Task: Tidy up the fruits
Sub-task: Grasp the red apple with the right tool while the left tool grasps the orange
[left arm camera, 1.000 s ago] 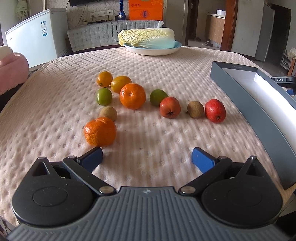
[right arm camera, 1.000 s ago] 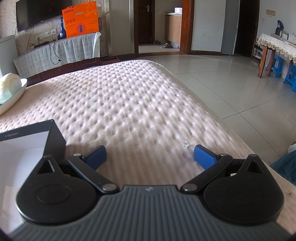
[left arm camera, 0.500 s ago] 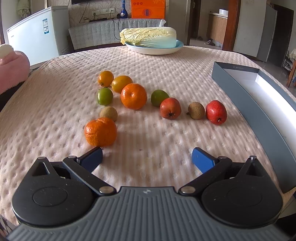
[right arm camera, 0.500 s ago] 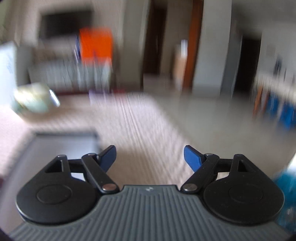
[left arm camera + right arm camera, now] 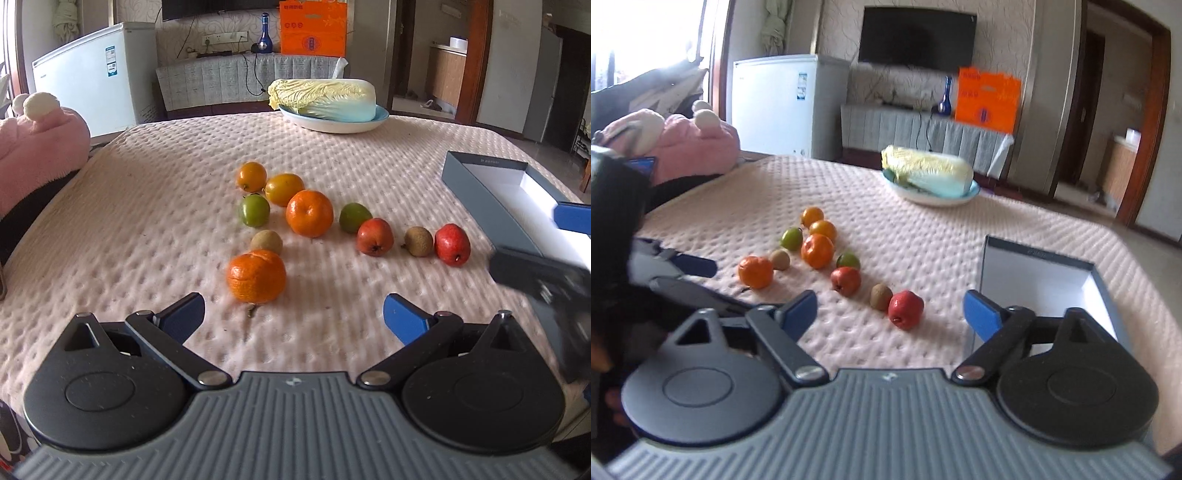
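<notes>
Several fruits lie on the pink tablecloth. In the left wrist view: a near orange (image 5: 256,276), a bigger orange (image 5: 309,213), two kiwis (image 5: 266,242) (image 5: 419,241), two red fruits (image 5: 374,236) (image 5: 452,244), green and yellow ones behind. My left gripper (image 5: 293,319) is open and empty just in front of the near orange. My right gripper (image 5: 890,314) is open and empty, with a red fruit (image 5: 905,308) just beyond its fingertips and the grey box (image 5: 1039,280) to the right. The right gripper also shows in the left wrist view (image 5: 546,273).
A plate (image 5: 332,124) with a napa cabbage (image 5: 323,99) stands at the far side of the table. The open grey box (image 5: 491,192) with a white inside lies at the right. A pink plush (image 5: 37,147) sits off the left table edge.
My right gripper has swung left, from facing the bare table and floor to facing the fruits and the box. The left view has risen slightly; the right gripper now shows at its right edge.
</notes>
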A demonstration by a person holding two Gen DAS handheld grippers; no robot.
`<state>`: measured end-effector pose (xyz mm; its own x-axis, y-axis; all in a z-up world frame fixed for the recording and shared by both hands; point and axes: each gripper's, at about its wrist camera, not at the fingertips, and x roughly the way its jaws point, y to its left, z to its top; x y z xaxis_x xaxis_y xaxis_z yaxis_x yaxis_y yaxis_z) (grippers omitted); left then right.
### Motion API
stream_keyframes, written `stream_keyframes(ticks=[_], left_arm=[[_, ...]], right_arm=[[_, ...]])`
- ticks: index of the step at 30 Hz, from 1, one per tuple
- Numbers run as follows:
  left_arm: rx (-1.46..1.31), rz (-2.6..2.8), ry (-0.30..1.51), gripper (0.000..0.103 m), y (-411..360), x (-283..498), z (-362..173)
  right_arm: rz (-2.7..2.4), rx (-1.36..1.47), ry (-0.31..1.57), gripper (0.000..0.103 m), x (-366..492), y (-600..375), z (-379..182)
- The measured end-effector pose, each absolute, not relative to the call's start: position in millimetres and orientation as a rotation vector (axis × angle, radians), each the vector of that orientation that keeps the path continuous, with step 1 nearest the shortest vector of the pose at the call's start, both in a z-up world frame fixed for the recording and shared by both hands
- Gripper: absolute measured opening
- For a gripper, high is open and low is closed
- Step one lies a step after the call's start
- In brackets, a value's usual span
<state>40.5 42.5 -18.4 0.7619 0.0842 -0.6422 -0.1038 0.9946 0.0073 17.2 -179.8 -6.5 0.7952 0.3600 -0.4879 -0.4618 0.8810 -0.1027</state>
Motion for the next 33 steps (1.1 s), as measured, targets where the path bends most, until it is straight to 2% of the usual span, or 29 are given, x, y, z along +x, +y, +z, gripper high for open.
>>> stream_keyframes(ticks=[4,9,12,14,15,16,17,20,22,30,32,33], left_arm=[[-0.025,0.083,0.687,0.103,48,38,-18],[-0.014,0.037,0.683,0.103,45,37,-19],[0.002,0.019,0.68,0.103,41,40,-19],[0.012,0.017,0.674,0.095,40,43,-19],[0.007,0.015,0.679,0.088,41,45,-19],[-0.001,0.017,0.687,0.085,42,47,-20],[-0.001,0.027,0.689,0.085,44,50,-20],[-0.004,0.04,0.689,0.085,49,57,-21],[-0.003,0.048,0.687,0.082,52,59,-22],[-0.044,0.084,0.75,0.083,67,65,-30],[-0.047,0.081,0.748,0.082,69,65,-30],[-0.046,0.078,0.746,0.078,69,65,-30]], right_arm=[[0.46,-0.175,0.549,0.068,32,-174,-19],[0.431,-0.225,0.598,0.064,59,-161,-33],[0.419,-0.204,0.66,0.059,72,-161,-40],[0.413,-0.204,0.69,0.059,77,-159,-44],[0.411,-0.206,0.71,0.056,79,-157,-46],[0.408,-0.208,0.73,0.053,82,-155,-47],[0.405,-0.211,0.748,0.05,84,-153,-49],[0.387,-0.235,0.789,0.049,91,-148,-54],[0.393,-0.238,0.802,0.041,95,-146,-55],[0.405,-0.249,0.819,0.035,101,-146,-53],[0.418,-0.243,0.822,0.035,100,-148,-51],[0.425,-0.234,0.82,0.035,99,-150,-50]])
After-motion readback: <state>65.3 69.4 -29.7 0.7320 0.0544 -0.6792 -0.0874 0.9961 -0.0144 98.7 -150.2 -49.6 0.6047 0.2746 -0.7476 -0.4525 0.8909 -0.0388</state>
